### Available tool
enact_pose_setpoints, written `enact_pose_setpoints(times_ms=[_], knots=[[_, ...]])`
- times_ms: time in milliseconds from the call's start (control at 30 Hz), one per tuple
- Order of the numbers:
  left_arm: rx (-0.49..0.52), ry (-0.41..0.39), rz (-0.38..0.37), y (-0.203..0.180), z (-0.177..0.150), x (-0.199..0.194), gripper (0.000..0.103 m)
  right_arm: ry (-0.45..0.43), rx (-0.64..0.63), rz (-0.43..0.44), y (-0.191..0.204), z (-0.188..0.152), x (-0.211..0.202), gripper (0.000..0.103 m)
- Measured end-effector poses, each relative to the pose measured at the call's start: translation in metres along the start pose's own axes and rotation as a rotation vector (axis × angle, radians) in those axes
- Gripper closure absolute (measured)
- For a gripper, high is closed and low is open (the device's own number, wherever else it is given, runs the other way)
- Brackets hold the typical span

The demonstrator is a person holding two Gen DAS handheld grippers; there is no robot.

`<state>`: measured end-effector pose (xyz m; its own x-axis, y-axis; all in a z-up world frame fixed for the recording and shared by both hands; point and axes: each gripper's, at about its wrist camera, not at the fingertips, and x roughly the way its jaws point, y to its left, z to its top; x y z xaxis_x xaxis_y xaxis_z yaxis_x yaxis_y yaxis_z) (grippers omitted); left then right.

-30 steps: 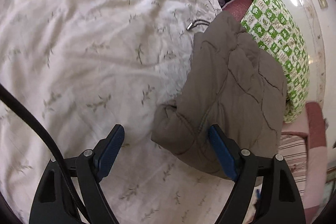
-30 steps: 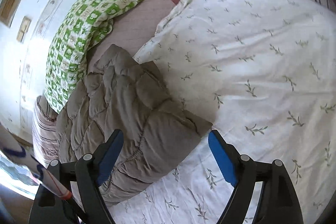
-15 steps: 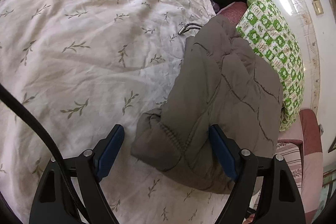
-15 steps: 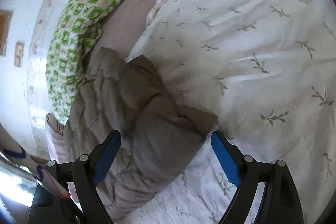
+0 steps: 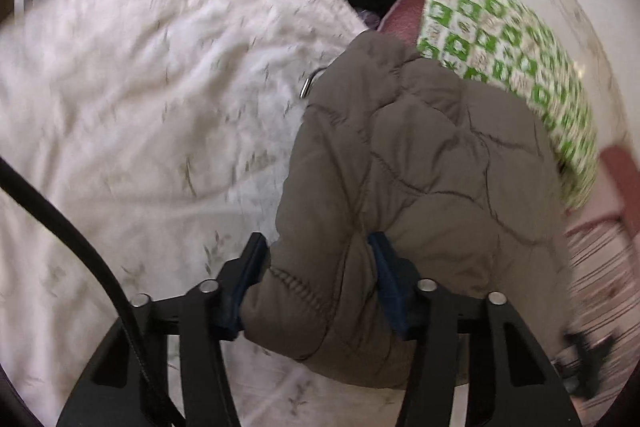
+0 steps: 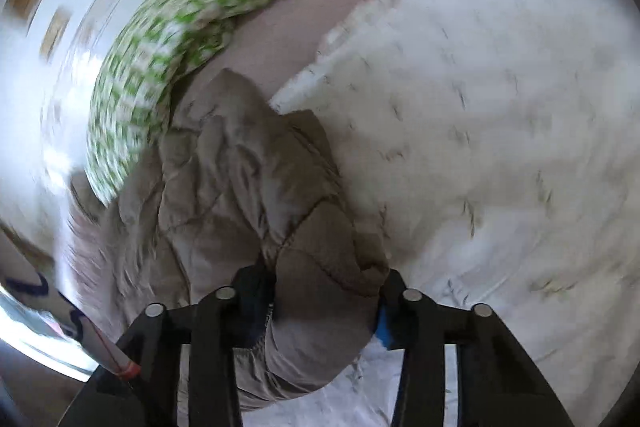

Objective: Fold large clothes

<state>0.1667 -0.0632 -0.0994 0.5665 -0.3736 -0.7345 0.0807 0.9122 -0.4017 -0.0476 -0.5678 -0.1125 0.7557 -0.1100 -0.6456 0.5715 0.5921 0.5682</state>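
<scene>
While both views blur, we see our left gripper [image 5: 316, 275] and right gripper [image 6: 326, 301] each pinching a bunched fold of the quilted brown jacket [image 5: 420, 187], which lies on the white leaf-print duvet [image 5: 140, 87], touching the green checked pillow [image 5: 512, 67].

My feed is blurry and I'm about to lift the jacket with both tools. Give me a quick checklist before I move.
1. Left tool shut on the padded jacket: ok, fabric bunched between its fingers.
2. Right tool shut on the jacket: ok, a thick fold fills it.
3. Duvet not caught in either grip: cannot tell, jacket hides the fingertips.
4. Jacket free of the green checked pillow: cannot tell, its far edge lies against it.
5. Metal drawcord tip loose on the duvet: ok.
6. Black cable clear of the jacket: ok.
</scene>
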Motion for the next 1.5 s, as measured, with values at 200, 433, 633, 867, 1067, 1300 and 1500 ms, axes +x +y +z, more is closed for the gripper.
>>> enact_pose_setpoints(times_ms=[200,433,633,867,1067,1300,1500], knots=[[0.166,-0.090,0.118,-0.023,-0.003,-0.012,0.060,-0.086,-0.249,-0.145,0.048,-0.011,-0.020,0.068],[0.168,-0.103,0.123,-0.021,0.002,-0.028,0.063,-0.097,-0.345,-0.137,0.066,-0.018,-0.048,0.070],[0.156,-0.119,0.142,-0.015,-0.014,-0.053,0.063,-0.086,-0.381,-0.117,0.071,-0.035,-0.080,0.070],[0.213,-0.159,0.156,-0.010,-0.052,-0.102,0.066,-0.086,-0.367,-0.109,0.056,-0.058,-0.124,0.070],[0.221,-0.176,0.196,0.007,-0.092,-0.135,0.071,-0.057,-0.313,-0.103,0.024,-0.094,-0.162,0.071],[0.209,-0.271,0.258,0.017,-0.106,-0.165,0.064,0.057,-0.045,-0.047,-0.033,-0.098,-0.168,0.042],[0.301,-0.315,0.176,-0.018,-0.093,-0.173,0.054,-0.156,-0.059,-0.154,-0.028,-0.088,-0.217,0.040]])
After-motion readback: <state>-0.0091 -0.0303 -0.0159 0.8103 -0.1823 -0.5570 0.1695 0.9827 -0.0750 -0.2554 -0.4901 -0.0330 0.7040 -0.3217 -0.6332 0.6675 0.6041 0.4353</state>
